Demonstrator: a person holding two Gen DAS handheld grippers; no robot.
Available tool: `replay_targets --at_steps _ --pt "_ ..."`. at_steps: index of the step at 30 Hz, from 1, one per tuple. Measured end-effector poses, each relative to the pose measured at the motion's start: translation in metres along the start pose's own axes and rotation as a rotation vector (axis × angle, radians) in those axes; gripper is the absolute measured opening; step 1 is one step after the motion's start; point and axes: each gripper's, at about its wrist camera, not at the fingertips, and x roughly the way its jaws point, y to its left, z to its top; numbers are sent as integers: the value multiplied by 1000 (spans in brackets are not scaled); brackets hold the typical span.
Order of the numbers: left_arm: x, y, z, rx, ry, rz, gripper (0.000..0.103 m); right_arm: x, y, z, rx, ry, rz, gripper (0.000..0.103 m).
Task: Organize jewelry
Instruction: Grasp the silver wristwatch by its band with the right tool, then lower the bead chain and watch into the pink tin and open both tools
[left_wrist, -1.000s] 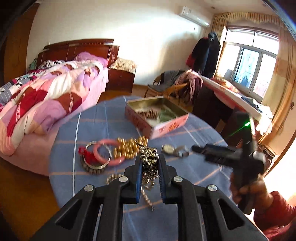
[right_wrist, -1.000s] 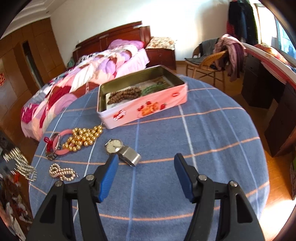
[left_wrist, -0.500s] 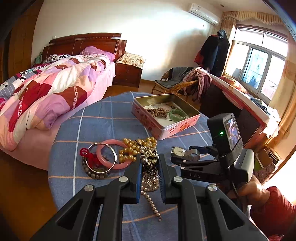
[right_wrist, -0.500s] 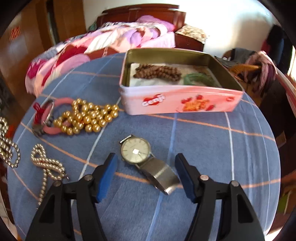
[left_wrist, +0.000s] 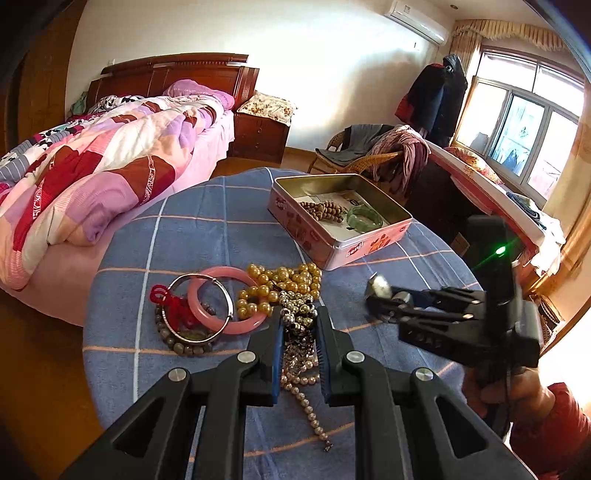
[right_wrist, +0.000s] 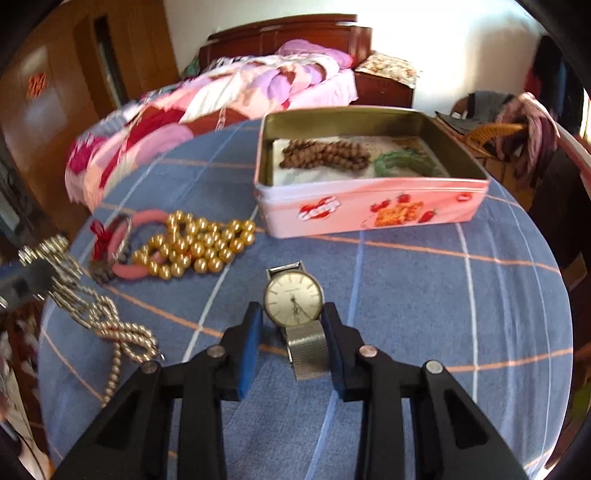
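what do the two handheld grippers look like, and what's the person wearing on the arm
Both are black plastic, each with two ribbed fingers, silver pivot screws and blue pads. Seen from the left gripper, the right gripper has raised lettering on its side and a boxy black unit on top with a lit green light. The person's sleeve is red.

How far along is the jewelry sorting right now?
Done: brown beads and a green bangle lie in the pink tin. In hand: the left hand-held gripper grips a silver bead strand; the right hand-held gripper has just been closing around the watch. Left on the table: gold beads, pink bangle, pearl strand.
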Motion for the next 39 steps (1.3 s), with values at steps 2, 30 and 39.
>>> replay_targets --at_steps 2,30,39 --pt "4 -2 1 0 2 -1 15 -7 0 8 15 -23 -26 36" --pt "61 -51 100 89 -152 -59 15 -51 -50 104 163 -348 -74 36" --pt "120 -52 116 85 -128 -1 15 0 -71 117 229 -306 -96 36"
